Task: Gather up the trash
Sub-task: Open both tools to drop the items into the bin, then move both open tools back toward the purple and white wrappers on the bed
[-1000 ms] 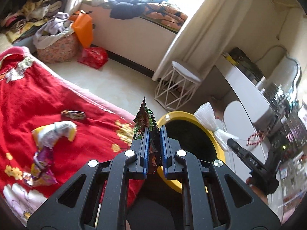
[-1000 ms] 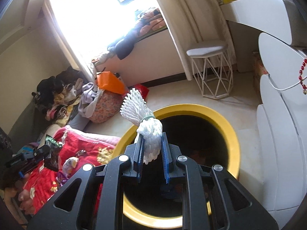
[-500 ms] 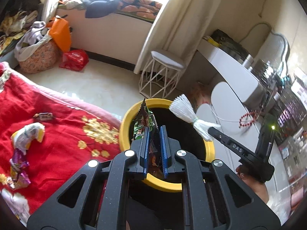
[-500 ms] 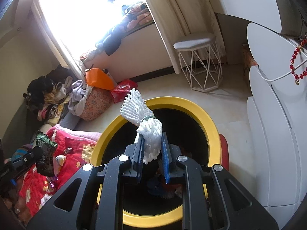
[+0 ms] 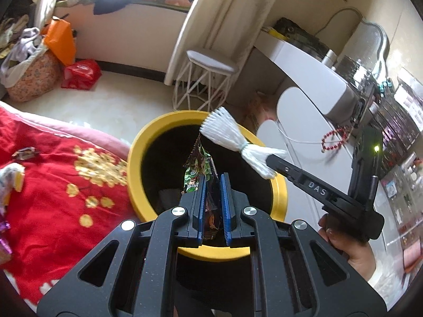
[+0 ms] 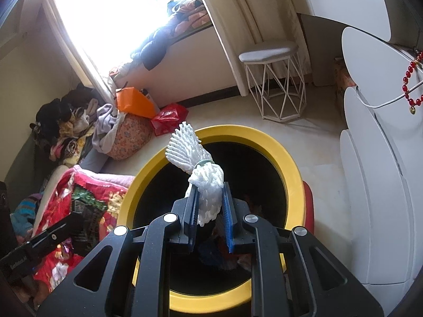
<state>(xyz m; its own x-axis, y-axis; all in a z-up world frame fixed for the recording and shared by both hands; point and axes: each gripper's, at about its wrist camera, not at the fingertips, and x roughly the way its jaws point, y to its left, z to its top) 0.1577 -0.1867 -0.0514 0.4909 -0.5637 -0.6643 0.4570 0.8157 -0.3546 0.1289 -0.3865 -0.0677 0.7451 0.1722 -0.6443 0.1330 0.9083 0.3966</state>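
A round bin with a yellow rim [image 5: 137, 148] [image 6: 293, 158] and a black inside stands on the floor beside the bed. My left gripper [image 5: 212, 179] is shut on a dark green snack wrapper [image 5: 197, 169], held upright over the bin's mouth. My right gripper [image 6: 210, 203] is shut on a white foam net sleeve [image 6: 190, 150] tied with a green band, also above the bin. In the left wrist view the right gripper [image 5: 275, 165] and its foam net sleeve [image 5: 227, 133] reach in from the right. In the right wrist view the left gripper shows at the lower left with the wrapper [image 6: 87, 203].
A red flowered bedspread [image 5: 53, 198] carries more wrappers [image 5: 25, 153] at its left. A white wire stool [image 5: 206, 79], a white dresser [image 5: 304, 60], a red bag [image 5: 80, 74] and a cloth basket [image 5: 31, 79] stand around the bin. Trash lies at the bin's bottom [image 6: 224, 253].
The left gripper has carried the wrapper from above the bed's edge to over the bin's mouth. The right gripper with the foam net has stayed over the bin.
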